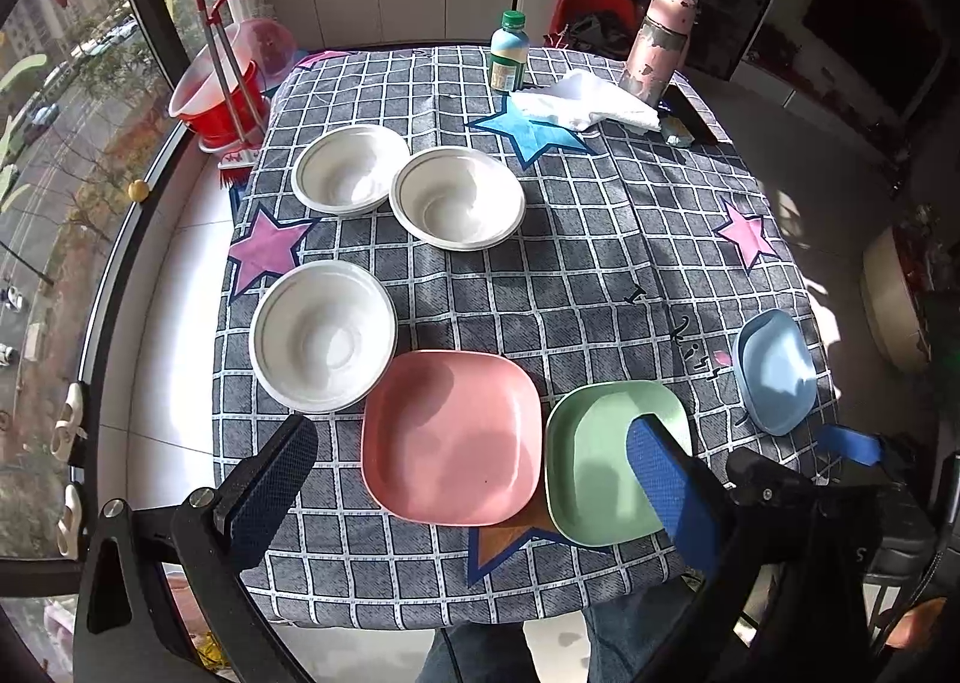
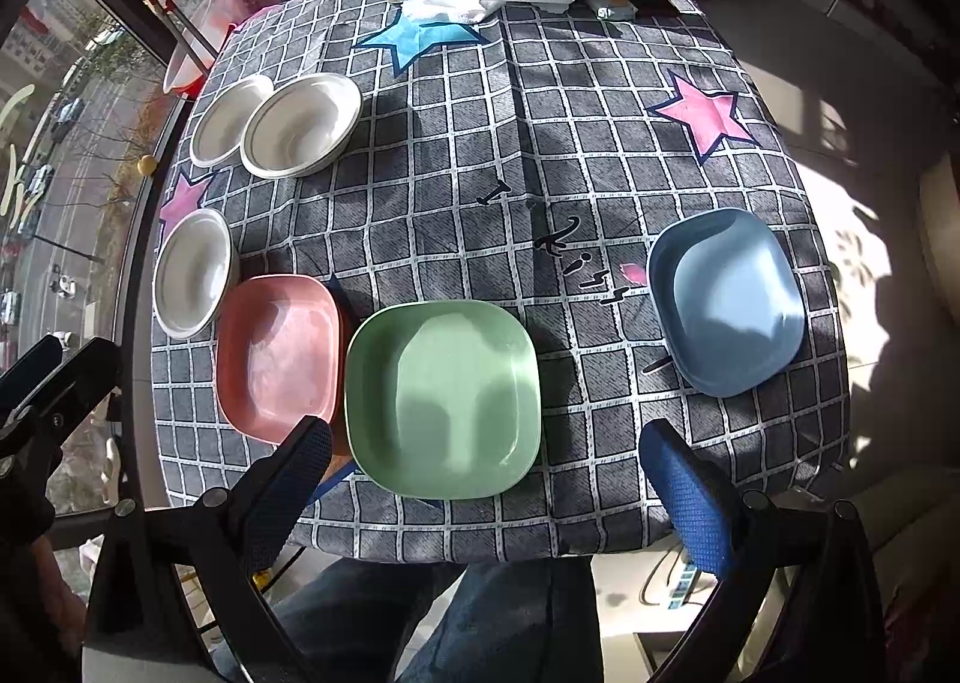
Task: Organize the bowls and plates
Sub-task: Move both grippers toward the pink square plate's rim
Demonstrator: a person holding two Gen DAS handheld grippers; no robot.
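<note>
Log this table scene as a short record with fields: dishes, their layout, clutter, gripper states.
bowls: three white round bowls, left side; far two touching
plates: pink square plastic plate, green square plate, blue square plate, along near edge, none stacked
clutter: green-capped bottle, white cloth, pink flask at far edge
left gripper: open, empty
right gripper: open, empty

Both tools were held level with fingers spread wide and nothing between them: the left tool (image 1: 474, 479) and the right tool (image 2: 486, 479), side by side.
</note>
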